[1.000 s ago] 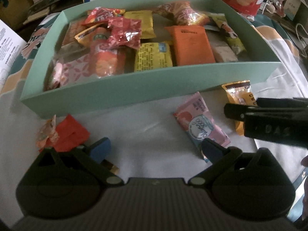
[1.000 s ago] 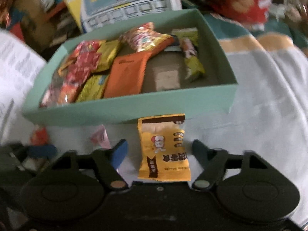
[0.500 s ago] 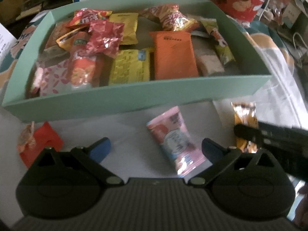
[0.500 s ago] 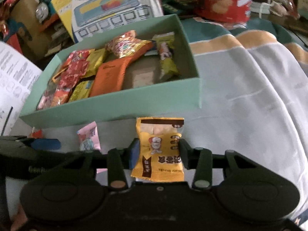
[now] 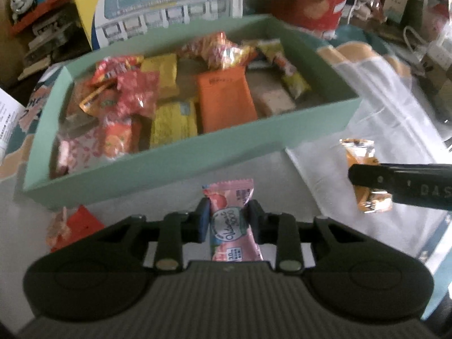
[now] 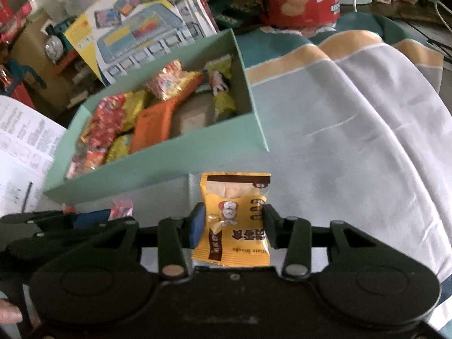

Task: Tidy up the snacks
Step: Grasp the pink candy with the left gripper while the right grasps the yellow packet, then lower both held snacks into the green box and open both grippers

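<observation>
The left gripper [image 5: 227, 220] has just closed its jaws on a pink sachet [image 5: 234, 226], pinched just short of the green box [image 5: 180, 155]. The right gripper [image 6: 231, 226] grips a yellow snack packet [image 6: 234, 223] near that box's front wall

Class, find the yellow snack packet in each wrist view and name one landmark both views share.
Left wrist view: the yellow snack packet is at the right edge, partly behind the right claw, on the pale cloth.
Right wrist view: the packet is bottom centre, pinched in the right claw.
Shared landmark: the green snack box.
</observation>
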`<state>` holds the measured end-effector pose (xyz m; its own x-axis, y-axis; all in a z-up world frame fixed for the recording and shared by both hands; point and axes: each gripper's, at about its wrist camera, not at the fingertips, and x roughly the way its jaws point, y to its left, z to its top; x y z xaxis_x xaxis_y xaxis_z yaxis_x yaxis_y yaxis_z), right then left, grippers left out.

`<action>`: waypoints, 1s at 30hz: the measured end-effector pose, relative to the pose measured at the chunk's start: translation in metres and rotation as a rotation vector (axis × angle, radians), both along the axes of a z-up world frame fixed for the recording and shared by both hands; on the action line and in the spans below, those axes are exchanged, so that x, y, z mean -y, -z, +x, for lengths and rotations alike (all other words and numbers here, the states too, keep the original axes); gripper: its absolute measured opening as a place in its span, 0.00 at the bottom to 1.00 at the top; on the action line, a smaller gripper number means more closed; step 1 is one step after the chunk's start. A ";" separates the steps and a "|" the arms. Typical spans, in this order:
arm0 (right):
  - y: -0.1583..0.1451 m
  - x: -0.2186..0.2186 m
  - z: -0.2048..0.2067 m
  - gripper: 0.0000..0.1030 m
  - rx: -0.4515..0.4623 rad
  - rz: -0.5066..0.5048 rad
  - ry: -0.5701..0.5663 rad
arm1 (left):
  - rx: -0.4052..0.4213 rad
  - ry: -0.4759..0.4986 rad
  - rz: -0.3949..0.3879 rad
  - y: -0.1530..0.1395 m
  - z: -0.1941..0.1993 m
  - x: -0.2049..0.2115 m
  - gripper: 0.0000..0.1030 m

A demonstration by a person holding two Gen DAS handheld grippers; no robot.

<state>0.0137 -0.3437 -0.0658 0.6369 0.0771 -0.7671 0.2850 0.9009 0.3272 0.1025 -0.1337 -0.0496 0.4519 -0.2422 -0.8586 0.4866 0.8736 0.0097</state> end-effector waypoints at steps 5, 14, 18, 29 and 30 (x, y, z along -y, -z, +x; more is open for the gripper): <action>-0.032 0.005 0.009 0.41 0.077 0.037 -0.002 | 0.070 0.016 -0.067 -0.039 0.013 0.006 0.28; -0.061 0.040 0.065 0.41 0.119 0.091 0.041 | 0.033 -0.017 -0.147 -0.053 0.079 0.047 0.28; -0.054 0.050 0.082 0.41 0.104 0.106 0.056 | 0.033 0.009 -0.129 -0.047 0.091 0.064 0.28; -0.052 0.052 0.094 0.82 0.112 0.083 0.071 | 0.080 -0.030 -0.135 -0.054 0.127 0.077 0.71; -0.053 0.052 0.093 0.87 0.119 0.075 0.074 | 0.097 -0.032 -0.125 -0.055 0.125 0.075 0.78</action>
